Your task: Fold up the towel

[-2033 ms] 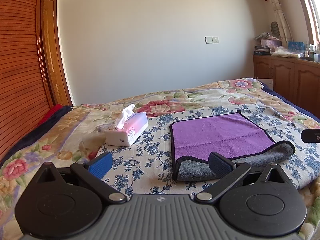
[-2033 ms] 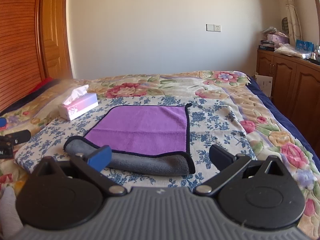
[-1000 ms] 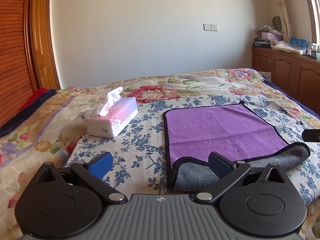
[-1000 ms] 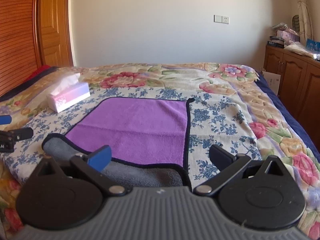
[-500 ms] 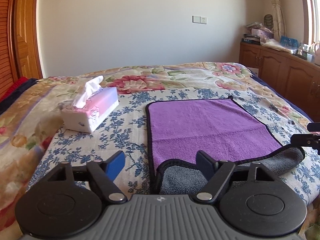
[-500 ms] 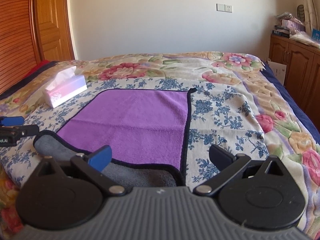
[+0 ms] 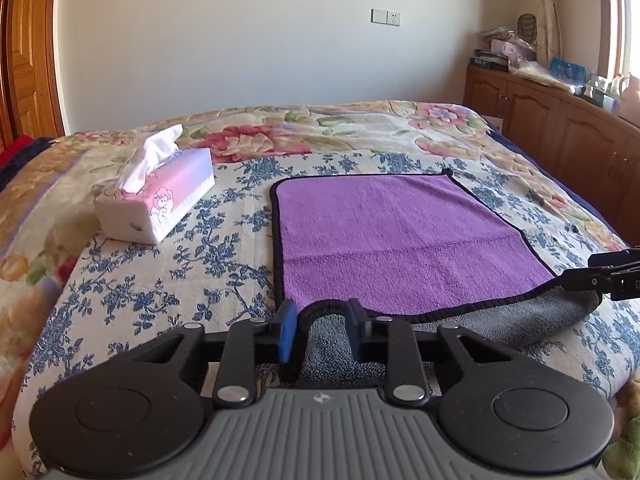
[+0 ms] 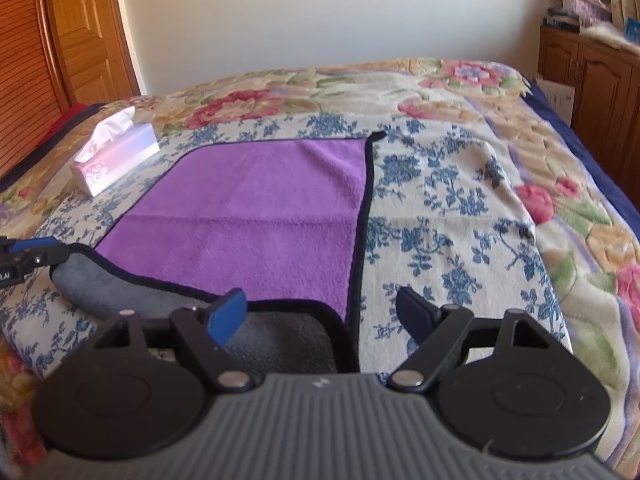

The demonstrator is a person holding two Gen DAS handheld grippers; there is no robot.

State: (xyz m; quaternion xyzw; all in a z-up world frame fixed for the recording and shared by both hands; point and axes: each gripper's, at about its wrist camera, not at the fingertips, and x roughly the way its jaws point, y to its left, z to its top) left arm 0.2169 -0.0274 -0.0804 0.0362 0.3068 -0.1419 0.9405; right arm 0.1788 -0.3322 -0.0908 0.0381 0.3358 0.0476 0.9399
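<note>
A purple towel point(image 7: 392, 240) with black trim and a grey underside lies flat on the bed; its near edge is curled over, grey side up. My left gripper point(image 7: 320, 330) has narrowed around the towel's near left corner, with a small gap still between the fingers. My right gripper point(image 8: 324, 312) is open over the towel's point(image 8: 256, 208) near right corner, with the blue pad point(image 8: 228, 314) above the grey curl. Each gripper shows at the edge of the other's view.
A pink tissue box point(image 7: 160, 200) stands left of the towel on the floral bedspread point(image 7: 160, 280). Wooden cabinets point(image 7: 560, 128) line the right wall. A wooden door point(image 8: 80, 40) is at the left.
Both grippers moved forward and down to the towel's near edge. The left jaws closed in from wide open around the left corner. The right jaws stayed open.
</note>
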